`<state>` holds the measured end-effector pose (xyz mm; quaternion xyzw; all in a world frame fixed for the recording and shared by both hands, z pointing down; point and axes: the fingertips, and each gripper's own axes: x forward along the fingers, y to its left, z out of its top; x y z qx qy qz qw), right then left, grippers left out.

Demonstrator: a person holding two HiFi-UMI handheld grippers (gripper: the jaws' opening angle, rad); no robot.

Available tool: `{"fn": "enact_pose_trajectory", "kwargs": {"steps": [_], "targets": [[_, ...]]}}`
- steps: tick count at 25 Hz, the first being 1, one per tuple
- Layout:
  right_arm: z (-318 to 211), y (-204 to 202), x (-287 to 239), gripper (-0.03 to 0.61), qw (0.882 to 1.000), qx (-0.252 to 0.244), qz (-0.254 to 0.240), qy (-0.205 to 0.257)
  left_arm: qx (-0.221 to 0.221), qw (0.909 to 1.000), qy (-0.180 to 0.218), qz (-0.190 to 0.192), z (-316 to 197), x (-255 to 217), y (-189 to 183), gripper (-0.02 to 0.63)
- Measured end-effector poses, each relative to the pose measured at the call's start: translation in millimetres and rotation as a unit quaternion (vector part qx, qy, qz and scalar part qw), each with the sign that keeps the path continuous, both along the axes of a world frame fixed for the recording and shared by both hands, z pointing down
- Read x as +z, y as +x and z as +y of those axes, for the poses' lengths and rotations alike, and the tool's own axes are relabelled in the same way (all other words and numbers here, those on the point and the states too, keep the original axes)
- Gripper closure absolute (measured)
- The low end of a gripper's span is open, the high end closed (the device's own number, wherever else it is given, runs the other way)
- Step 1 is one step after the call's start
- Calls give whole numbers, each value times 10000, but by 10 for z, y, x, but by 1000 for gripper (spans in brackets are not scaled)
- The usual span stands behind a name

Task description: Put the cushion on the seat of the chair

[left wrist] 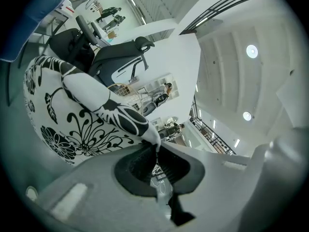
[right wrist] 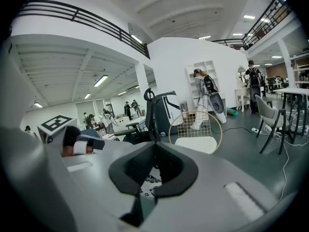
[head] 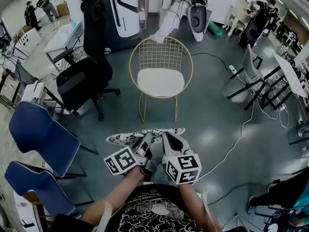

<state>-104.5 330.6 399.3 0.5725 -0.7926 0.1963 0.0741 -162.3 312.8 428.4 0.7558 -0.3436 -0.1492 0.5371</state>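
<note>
One cushion (left wrist: 72, 124), its pinch in left gripper (left wrist: 157, 150) plain only in left gripper view; right gripper (right wrist: 155, 147) clenched on it likewise; one gold chair (head: 161, 83) ahead.

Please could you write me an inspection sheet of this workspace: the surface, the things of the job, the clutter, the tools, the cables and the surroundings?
Surface: grey glossy floor; no table in use.
Job's things: black-and-white flowered cushion held in the air in front of the person; gold wire chair ahead, its white seat bare.
Clutter: black office chair and two blue chairs to the left.
Grippers: left tool shut on a cushion corner; right tool shut, apparently on the cushion's edge.
Cables: white cable across the floor at right; black cable behind the gold wire chair.
Surroundings: open hall with desks, white machines and people far off.
</note>
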Motion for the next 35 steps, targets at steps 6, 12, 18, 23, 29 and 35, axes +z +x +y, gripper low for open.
{"fn": "enact_pose_trajectory", "kwargs": {"steps": [6,12,18,23,29,35], "targets": [[-374,103,35,580,9998,-193,-77,-21,-162,9998,13,-74,-363,9,92,601],[-782,346,124,580,9994,-307,-136,-104,-251,9995,-73,-199,-748,109,315,601],[-1176,657,179,580,9990,-310,-249,-207,-324,9988,-162,-317,-1121,163,557,601],[-1441,873,208,580,9986,-402,-277,-227,-418,9983,-147,-377,-1403,178,757,601],[-1679,1110,201,580,9982,-503,-243,-231,-490,9978,-142,-427,-1661,168,986,601],[-1825,1324,214,580,9982,-495,-307,-160,-488,9972,-140,-554,-1790,238,1171,601]]}}
